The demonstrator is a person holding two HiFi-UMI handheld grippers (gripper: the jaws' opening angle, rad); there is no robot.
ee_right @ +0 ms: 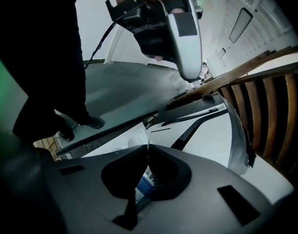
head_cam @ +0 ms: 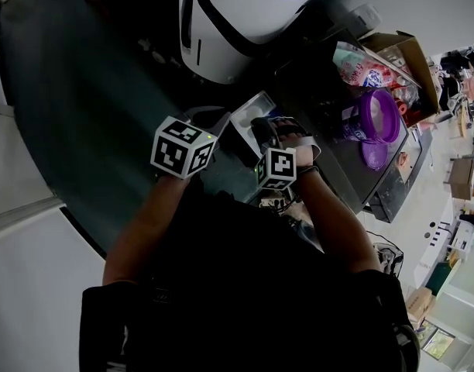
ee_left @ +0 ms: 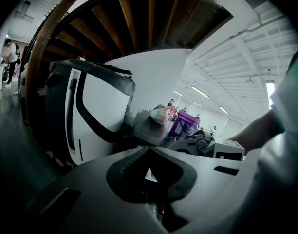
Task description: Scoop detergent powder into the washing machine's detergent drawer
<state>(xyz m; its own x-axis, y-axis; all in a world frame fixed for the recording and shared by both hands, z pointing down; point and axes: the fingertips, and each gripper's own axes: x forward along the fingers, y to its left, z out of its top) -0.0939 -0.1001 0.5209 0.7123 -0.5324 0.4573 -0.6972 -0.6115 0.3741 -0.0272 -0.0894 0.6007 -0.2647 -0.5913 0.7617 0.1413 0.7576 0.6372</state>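
Observation:
The white washing machine (head_cam: 245, 22) stands at the top of the head view, with its open detergent drawer (head_cam: 251, 115) jutting toward me. My left gripper (head_cam: 212, 122) and right gripper (head_cam: 265, 130) hover close together just in front of the drawer. In the left gripper view the jaws of the left gripper (ee_left: 149, 149) meet at their tips with nothing between them. The right gripper (ee_right: 148, 146) is likewise shut and empty. A purple detergent tub (head_cam: 375, 116) stands open on the dark counter to the right, also seen as the purple tub (ee_left: 188, 123).
A pink printed bag (head_cam: 359, 67) and a cardboard box (head_cam: 407, 64) sit behind the tub. A purple lid (head_cam: 375, 155) lies in front of it. The dark counter's edge (head_cam: 392, 200) runs at the right. A curved wooden slatted wall (ee_left: 139, 18) rises behind the machine.

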